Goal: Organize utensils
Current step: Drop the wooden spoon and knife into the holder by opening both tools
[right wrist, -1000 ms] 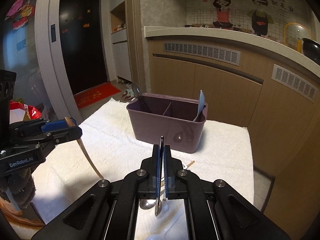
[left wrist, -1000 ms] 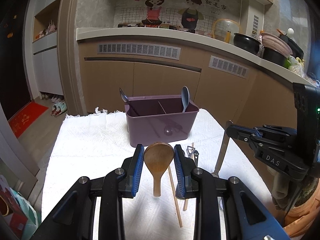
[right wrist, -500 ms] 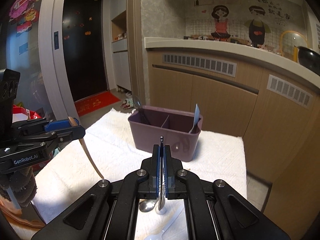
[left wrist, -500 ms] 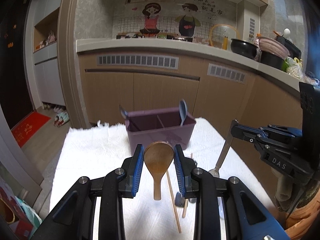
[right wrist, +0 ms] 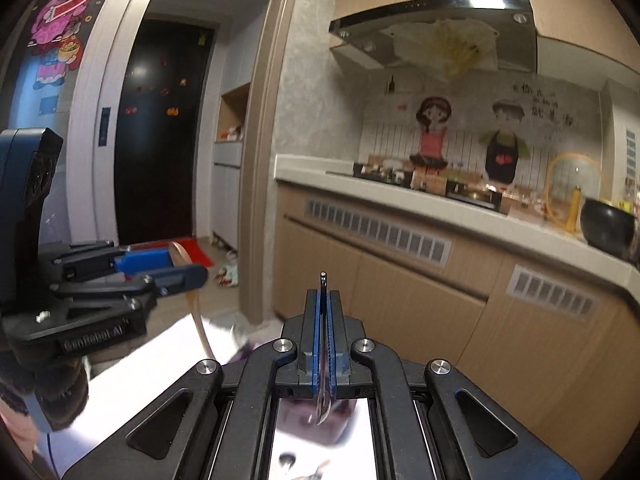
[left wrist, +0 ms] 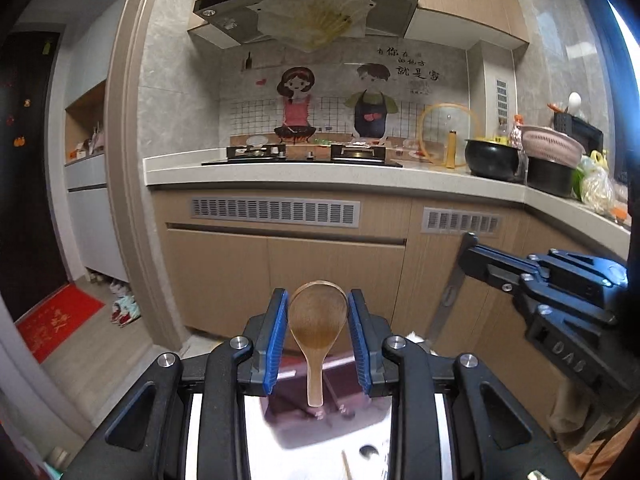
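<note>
1. The left tongs (left wrist: pixel 318 320) are closed on a wooden rice spoon (left wrist: pixel 317 320), gripping its bowl from both sides between the blue pads (left wrist: pixel 277 332), with the handle hanging straight down. The right tongs (right wrist: pixel 324 336) are pressed almost fully together on the thin handle of a metal spoon (right wrist: pixel 322 400); its bowl dangles below the fingers.

2. Both utensils are raised in the air above the purple organizer box (left wrist: pixel 320 412), which shows only as a blurred patch low in each wrist view, on the white towel (right wrist: pixel 160 360) covering the worktop. Which compartment sits under which spoon cannot be told from here.

3. My judgement: the step in hand is the lowering into the box. To do it well, keep each utensil hanging vertical so its lower end enters first, and pause until that end is clearly inside the rim — then let go.

4. The wooden spoon is held only by its rounded bowl edges, so it may pivot or slip; a slow, straight descent suits it better than a swing.

5. Edges to mind: the box rim and its divider, likely to catch a handle that comes in tilted. A chopstick (left wrist: pixel 346 466) lies on the towel nearer the camera than the box.

6. Room is generous above the worktop. The two tongs are near each other, though — better to stagger the drops so they do not meet over the box.
</note>
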`<state>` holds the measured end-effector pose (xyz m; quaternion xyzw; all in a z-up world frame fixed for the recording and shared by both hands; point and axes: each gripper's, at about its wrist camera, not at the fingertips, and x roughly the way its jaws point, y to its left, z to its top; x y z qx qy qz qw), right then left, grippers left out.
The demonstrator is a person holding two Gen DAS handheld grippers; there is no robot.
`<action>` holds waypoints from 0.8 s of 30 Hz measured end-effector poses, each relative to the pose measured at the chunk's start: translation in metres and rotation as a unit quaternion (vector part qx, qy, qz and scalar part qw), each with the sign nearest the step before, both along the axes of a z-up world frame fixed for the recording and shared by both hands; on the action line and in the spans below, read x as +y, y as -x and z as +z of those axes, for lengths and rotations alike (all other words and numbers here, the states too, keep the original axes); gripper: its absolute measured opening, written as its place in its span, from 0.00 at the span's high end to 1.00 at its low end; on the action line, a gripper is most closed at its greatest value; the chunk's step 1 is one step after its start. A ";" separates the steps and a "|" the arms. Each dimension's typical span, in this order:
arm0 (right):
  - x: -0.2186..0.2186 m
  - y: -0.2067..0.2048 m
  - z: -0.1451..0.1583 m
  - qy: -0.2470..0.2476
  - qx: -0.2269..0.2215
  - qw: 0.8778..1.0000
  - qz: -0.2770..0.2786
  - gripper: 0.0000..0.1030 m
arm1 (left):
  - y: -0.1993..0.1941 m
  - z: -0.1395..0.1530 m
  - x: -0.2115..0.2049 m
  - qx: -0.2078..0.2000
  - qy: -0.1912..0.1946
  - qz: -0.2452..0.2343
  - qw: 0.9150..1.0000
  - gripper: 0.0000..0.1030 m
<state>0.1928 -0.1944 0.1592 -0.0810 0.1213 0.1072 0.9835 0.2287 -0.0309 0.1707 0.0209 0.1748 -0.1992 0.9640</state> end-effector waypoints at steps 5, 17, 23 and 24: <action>-0.002 -0.049 -0.012 -0.005 0.024 1.000 -0.006 0.97 | -0.048 -0.021 -0.013 0.036 0.004 -0.004 0.999 0.74; -0.014 -0.137 -0.135 -0.049 0.199 0.979 0.013 0.94 | -0.129 -0.142 0.000 0.200 0.028 0.007 0.979 0.53; -0.018 -0.132 -0.152 -0.036 0.209 0.977 0.000 0.85 | -0.101 -0.142 0.020 0.167 0.033 0.020 0.985 0.43; -0.019 -0.126 -0.154 -0.031 0.210 0.977 -0.001 0.84 | -0.094 -0.142 0.023 0.163 0.029 0.021 0.986 0.41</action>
